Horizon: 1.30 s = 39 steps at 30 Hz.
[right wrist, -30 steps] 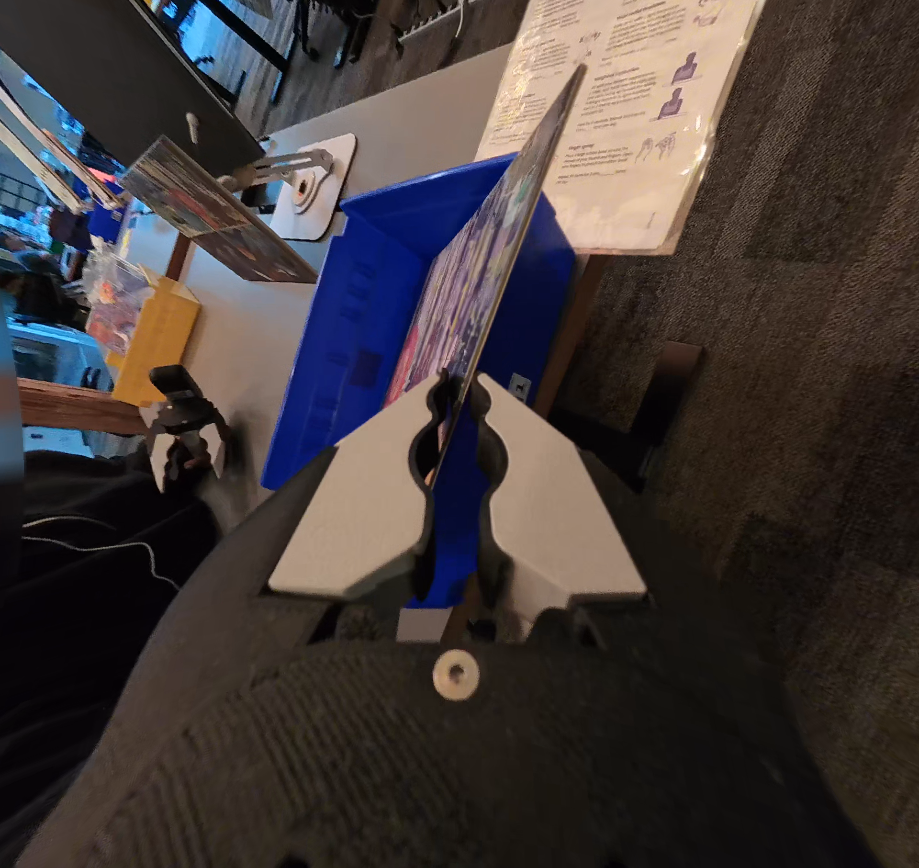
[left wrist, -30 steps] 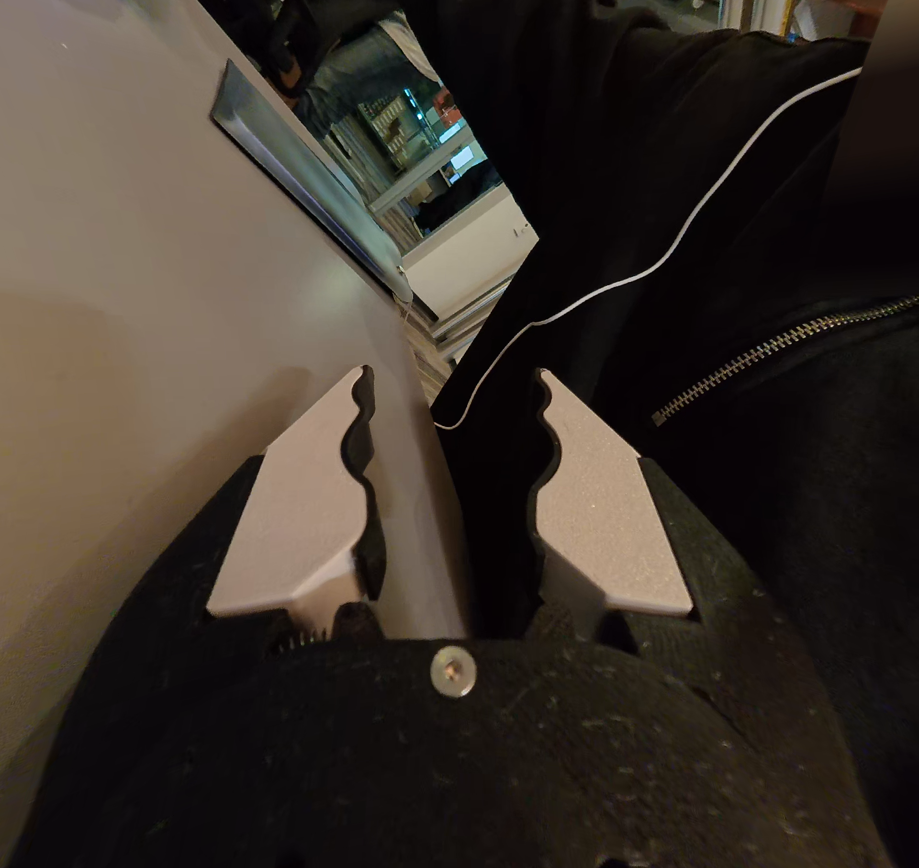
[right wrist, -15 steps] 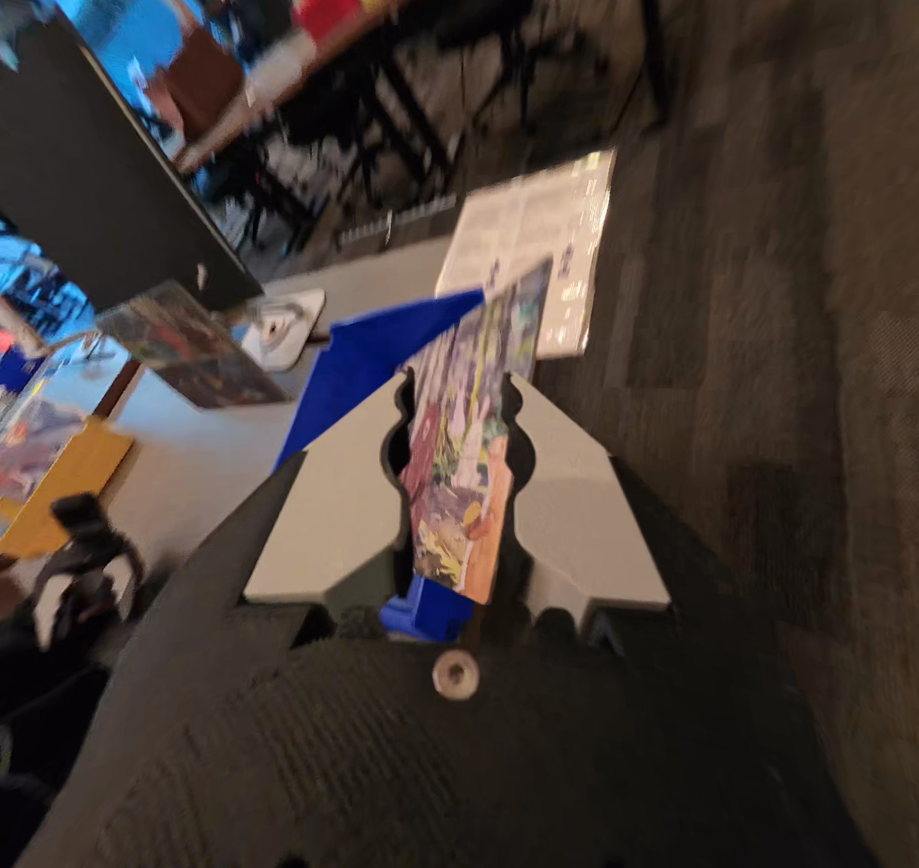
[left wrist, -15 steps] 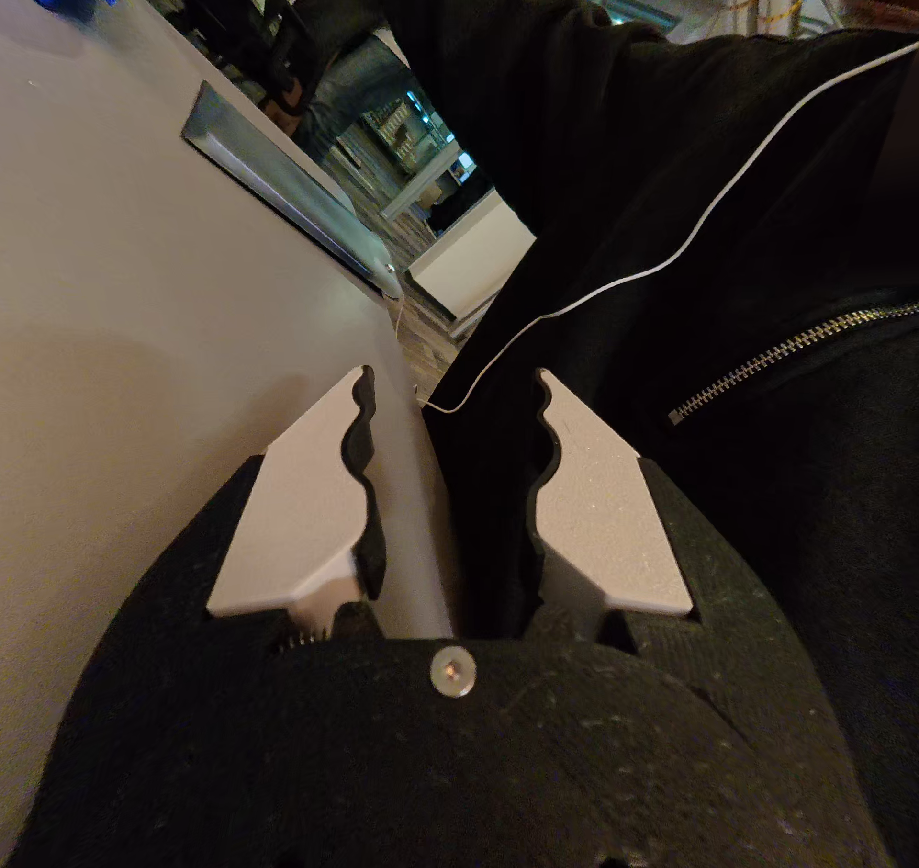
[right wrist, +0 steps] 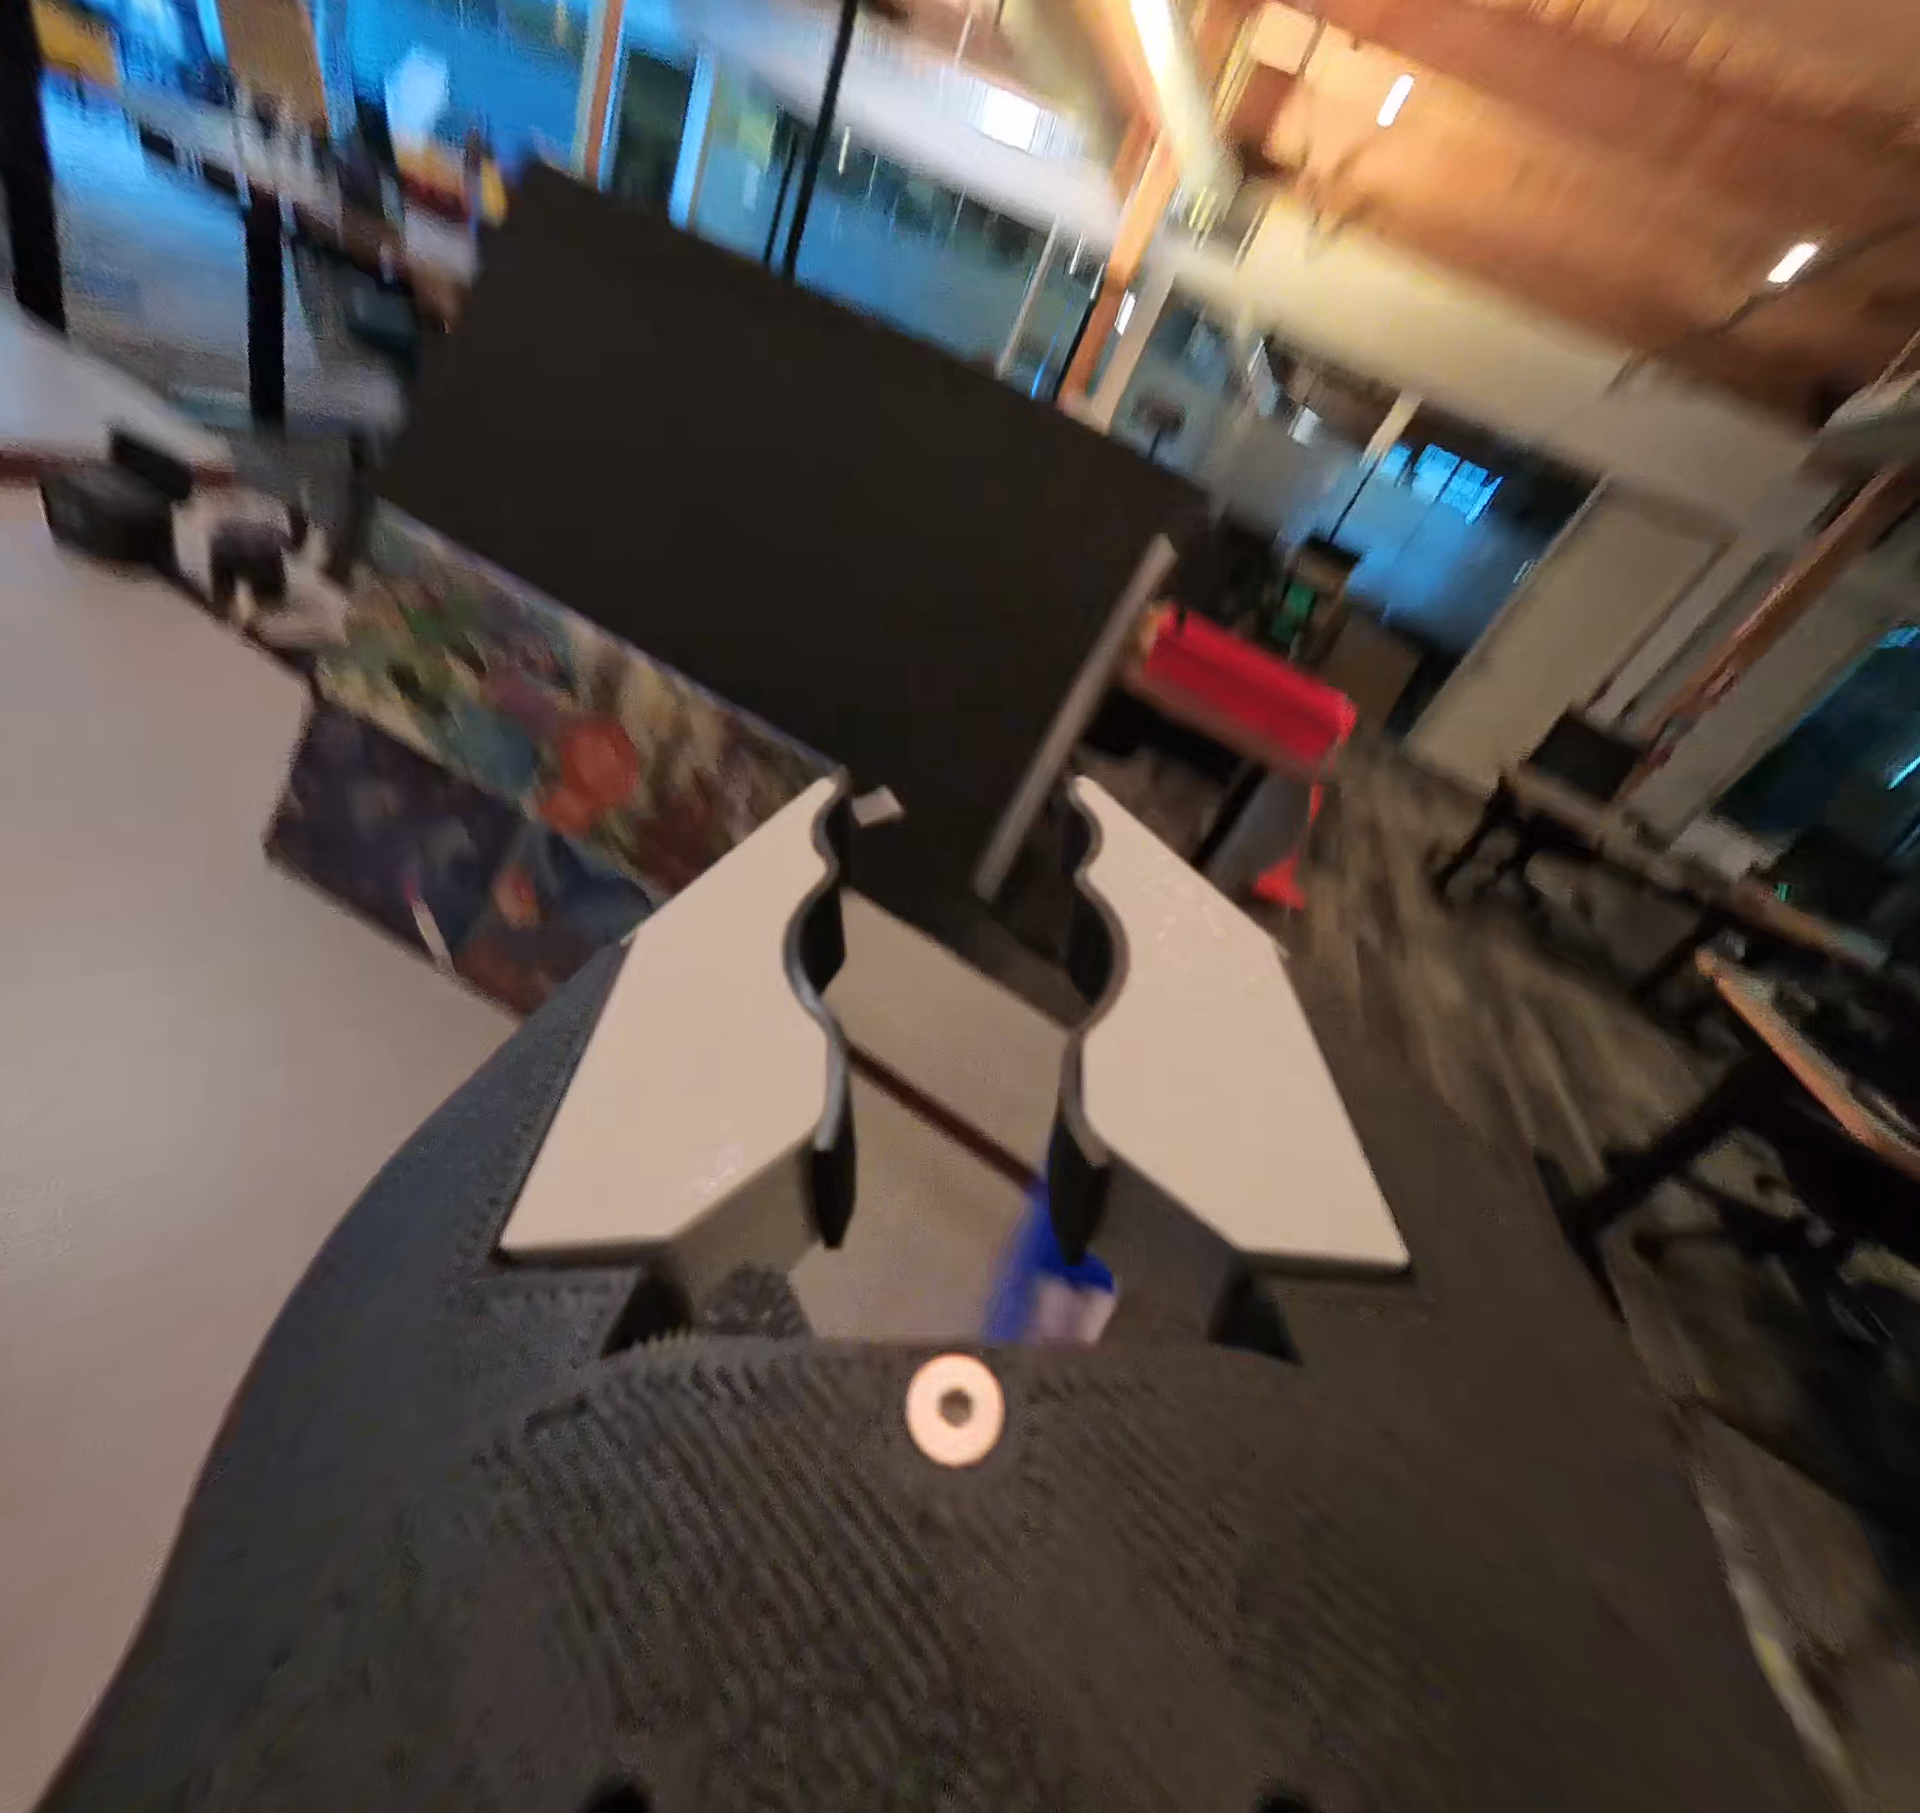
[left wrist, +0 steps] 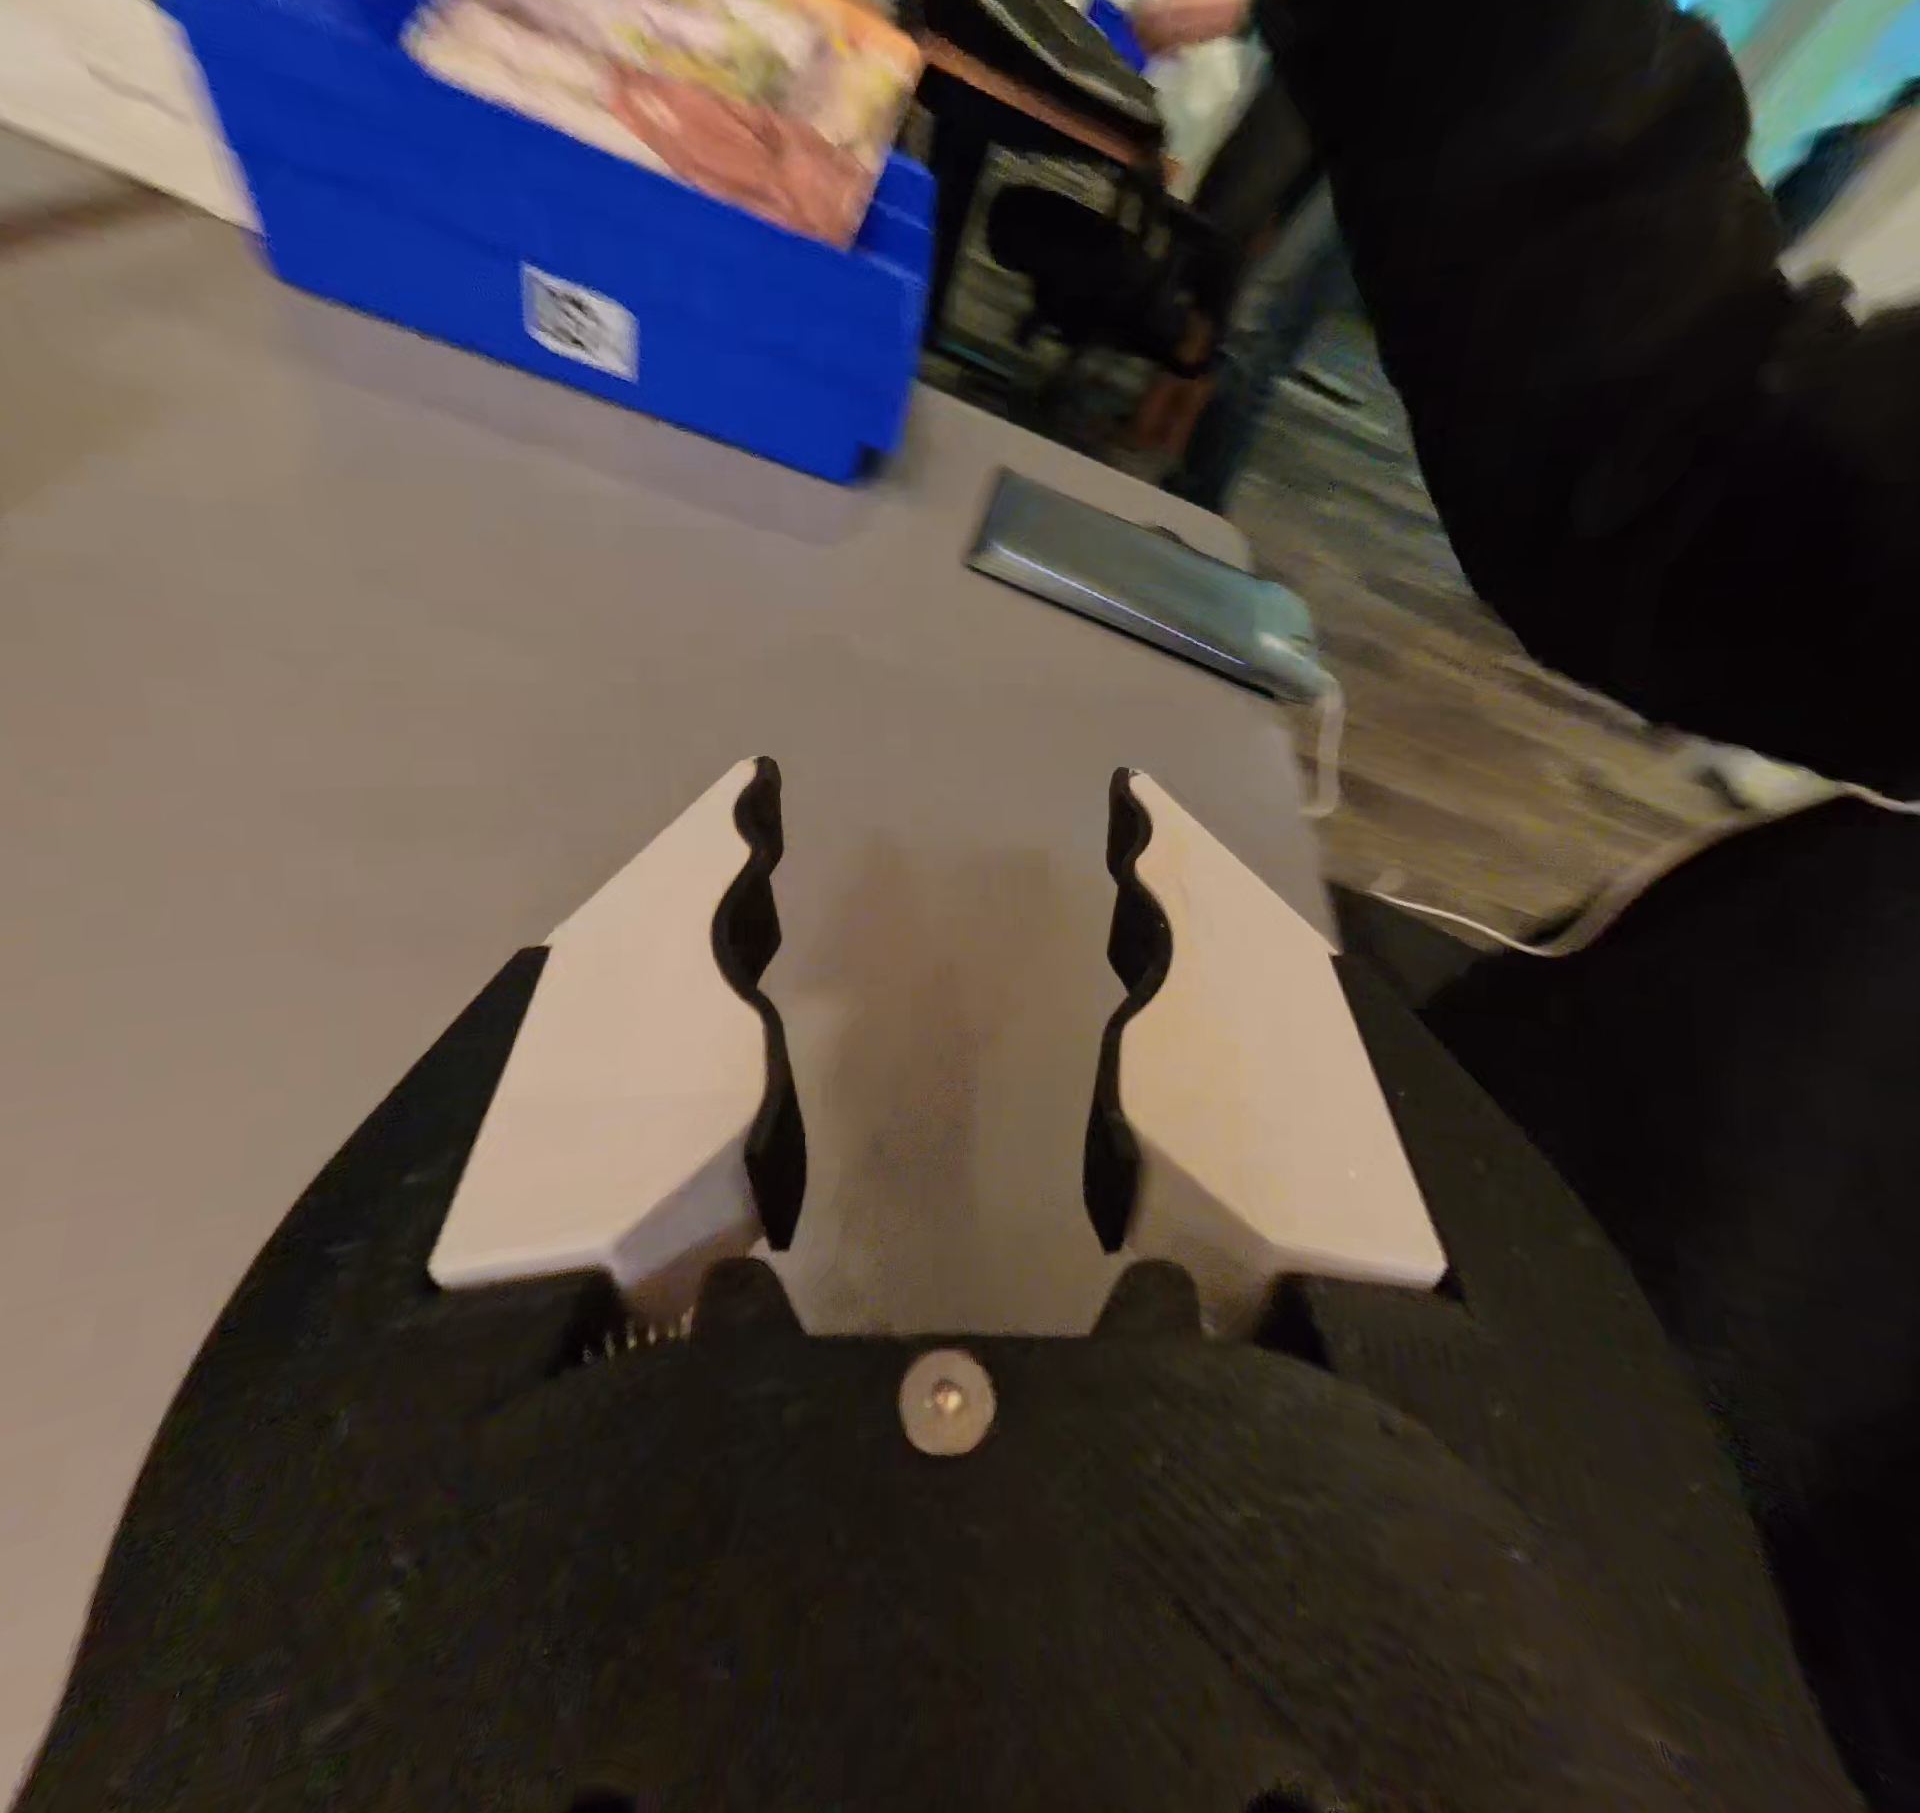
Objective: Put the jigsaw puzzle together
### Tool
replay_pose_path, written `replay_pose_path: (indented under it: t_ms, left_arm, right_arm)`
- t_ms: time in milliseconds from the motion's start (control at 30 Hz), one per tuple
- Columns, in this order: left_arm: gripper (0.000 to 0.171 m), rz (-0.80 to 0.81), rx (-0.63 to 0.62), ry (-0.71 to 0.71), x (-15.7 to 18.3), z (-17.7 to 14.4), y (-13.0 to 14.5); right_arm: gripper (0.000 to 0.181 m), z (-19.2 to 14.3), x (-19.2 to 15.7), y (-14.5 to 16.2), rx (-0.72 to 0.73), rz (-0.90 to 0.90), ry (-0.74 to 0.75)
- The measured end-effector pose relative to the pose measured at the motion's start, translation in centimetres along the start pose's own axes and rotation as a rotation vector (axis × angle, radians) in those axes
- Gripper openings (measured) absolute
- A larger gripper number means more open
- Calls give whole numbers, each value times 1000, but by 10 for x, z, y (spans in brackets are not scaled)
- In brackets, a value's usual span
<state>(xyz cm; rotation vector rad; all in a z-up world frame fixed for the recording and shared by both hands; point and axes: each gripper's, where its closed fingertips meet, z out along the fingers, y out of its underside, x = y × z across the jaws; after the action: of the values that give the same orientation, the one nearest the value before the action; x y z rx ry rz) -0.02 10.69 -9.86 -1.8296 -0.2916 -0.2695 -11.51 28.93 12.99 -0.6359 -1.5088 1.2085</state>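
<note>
Hovering: left gripper [left wrist: 940, 776] open over table [left wrist: 364, 724] | right gripper [right wrist: 956, 807] open, empty

- Left gripper [left wrist: 940, 787]: pale grey fingers with black wavy pads, black body.
- Right gripper [right wrist: 956, 807]: the same grey and black.
- Table [left wrist: 364, 683]: plain grey.
- Bin [left wrist: 582, 246]: solid blue, with a white sticker [left wrist: 580, 321].
- Puzzle board [left wrist: 665, 70]: multicoloured print of pink, yellow, red.
- Puzzle picture [right wrist: 520, 766]: multicoloured, with dark blue, red, green.
- Panel [right wrist: 769, 537]: black.

Ahead-right of my open jaws: a dark phone [left wrist: 1138, 587] on the grey table [left wrist: 416, 724]; beyond, a black panel [right wrist: 748, 558].
</note>
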Motion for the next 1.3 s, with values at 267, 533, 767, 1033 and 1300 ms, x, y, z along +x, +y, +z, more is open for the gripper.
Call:
replay_pose_path:
  t_ms: [267,533,767,1033,1300]
  left_arm:
    - [62,291,-51,-718,-143,-91,-17]
    - [63,243,-1,-949,-195,-160,1]
    - [71,161,-71,-999,-225,-180,31]
    - [74,139,-72,-983,-230,-181,37]
    - [76,149,-89,-982,-230,-177,39]
  right_arm:
    - [14,110,-223,128,-39,418,-100]
    - [28,101,-221,159,-22,392,-72]
    - [33,97,-213,155,36,617,-122]
    - [31,99,-238,149,5,416,-144]
    - [28,99,-256,146,-4,255,-150]
